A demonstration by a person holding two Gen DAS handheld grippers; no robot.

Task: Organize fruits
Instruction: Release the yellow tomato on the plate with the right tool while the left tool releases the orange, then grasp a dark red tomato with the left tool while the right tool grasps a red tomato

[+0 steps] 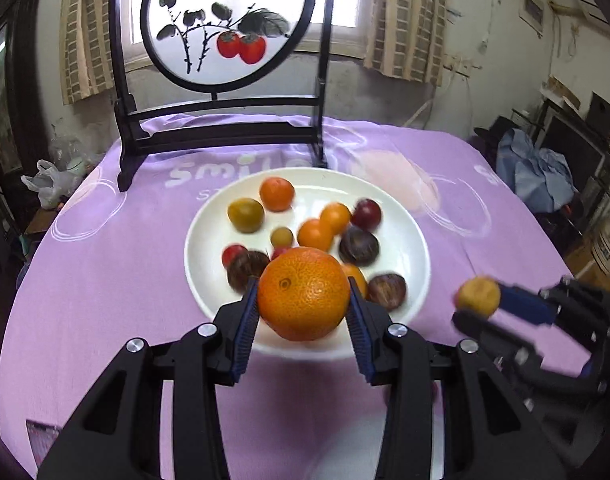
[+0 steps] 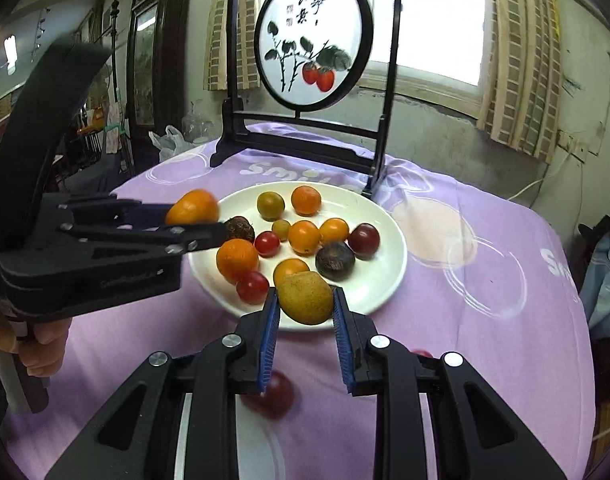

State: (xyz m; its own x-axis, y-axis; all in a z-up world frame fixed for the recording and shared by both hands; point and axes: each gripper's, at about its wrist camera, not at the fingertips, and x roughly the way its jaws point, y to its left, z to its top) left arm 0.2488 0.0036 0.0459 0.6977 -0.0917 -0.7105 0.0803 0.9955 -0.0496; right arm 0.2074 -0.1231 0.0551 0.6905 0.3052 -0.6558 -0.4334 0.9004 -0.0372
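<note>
In the left wrist view our left gripper (image 1: 304, 300) has its jaws pinching a large orange (image 1: 304, 293) above the near rim of the white plate (image 1: 417, 240); we judge the placing step is in hand.

In the right wrist view our right gripper (image 2: 305, 300) pinches a yellowish-brown fruit (image 2: 305, 298) over the near rim too. Next we need free spots among the crowded fruit. A dark red fruit (image 2: 275, 398) lies loose on the bench beneath.

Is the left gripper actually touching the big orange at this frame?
Touching. The left wrist view shows the left gripper with both blue pads pressed against the sides of the big orange, no gap visible on either side.
</note>
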